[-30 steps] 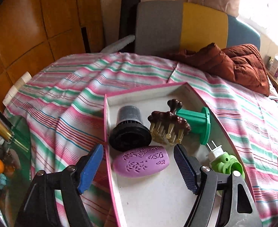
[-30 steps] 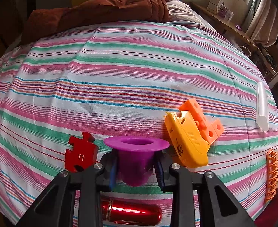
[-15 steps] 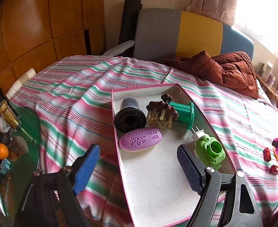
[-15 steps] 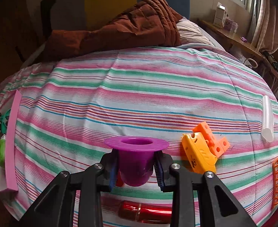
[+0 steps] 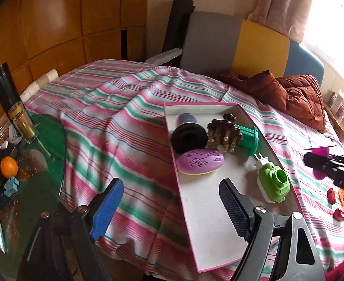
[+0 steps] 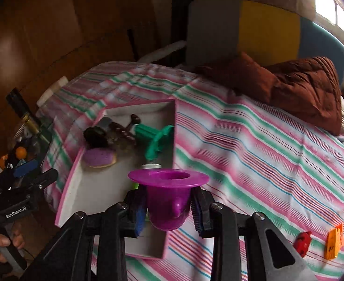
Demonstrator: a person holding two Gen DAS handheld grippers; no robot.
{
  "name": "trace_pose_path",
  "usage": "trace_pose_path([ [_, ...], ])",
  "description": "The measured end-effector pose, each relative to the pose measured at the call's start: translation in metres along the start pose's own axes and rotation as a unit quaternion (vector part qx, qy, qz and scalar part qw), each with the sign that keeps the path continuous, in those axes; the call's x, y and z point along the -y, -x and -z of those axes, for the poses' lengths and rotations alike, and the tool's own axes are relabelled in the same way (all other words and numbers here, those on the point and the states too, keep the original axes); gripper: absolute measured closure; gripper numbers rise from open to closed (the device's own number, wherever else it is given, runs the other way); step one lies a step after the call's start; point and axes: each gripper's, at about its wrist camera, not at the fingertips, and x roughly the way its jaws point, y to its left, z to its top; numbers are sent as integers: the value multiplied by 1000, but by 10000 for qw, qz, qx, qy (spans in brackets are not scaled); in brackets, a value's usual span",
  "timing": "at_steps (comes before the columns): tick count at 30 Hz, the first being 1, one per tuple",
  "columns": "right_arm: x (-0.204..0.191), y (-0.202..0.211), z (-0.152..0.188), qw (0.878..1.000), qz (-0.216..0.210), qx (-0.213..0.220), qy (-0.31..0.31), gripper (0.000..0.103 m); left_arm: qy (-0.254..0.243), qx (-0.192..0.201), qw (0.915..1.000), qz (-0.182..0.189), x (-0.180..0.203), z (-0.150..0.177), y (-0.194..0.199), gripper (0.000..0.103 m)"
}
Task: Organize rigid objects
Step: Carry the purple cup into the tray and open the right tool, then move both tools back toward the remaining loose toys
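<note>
Swung across from the loose toys, the right hand-held gripper (image 6: 168, 210) pinches the purple cup (image 6: 168, 196) just before the pink tray (image 6: 169, 126), seemingly above its edge. Left hand-held gripper (image 5: 169, 205) hangs spread, empty, its jaws having just opened wider.

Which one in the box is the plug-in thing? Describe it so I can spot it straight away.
Find the pink-edged box on the striped bedspread. Along its right-hand wall, nearer the camera than the dark green spool, lies the plug-in device. It is the only lime-green item, with a round opening and a white two-pin plug.
</note>
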Motion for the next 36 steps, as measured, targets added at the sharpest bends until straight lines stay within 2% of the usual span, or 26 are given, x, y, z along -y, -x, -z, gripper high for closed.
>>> trace_pose_path([
  [3,-32,-23,-12,9991,-149,-155,356,71,80,-19,10000,-44,-9,2,0,19],
  [7,-55,-55,-23,9974,-324,-443,462,71,163,-38,9998,-66,-17,4,0,19],
  [12,-62,-91,-27,9958,-207,-777,433,70,221,-92,9997,-57,-21,6,-3,19],
  [16,-58,-101,-23,9960,-126,-838,274,62,193,-108,9997,-69,-20,6,-3,18],
  [19,-54,-93,-20,9971,-248,-706,141,58,196,-97,9997,-78,-19,6,-2,16],
  [26,-48,-48,-13,9985,-520,-105,-131,58,133,-17,9999,-78,-14,5,5,14],
  [34,-31,-3,-2,9989,-206,353,-209,57,-41,49,10000,-43,-3,4,14,14],
  [36,-21,4,3,9987,-138,374,-320,50,-81,30,10000,-26,-1,4,15,12],
])
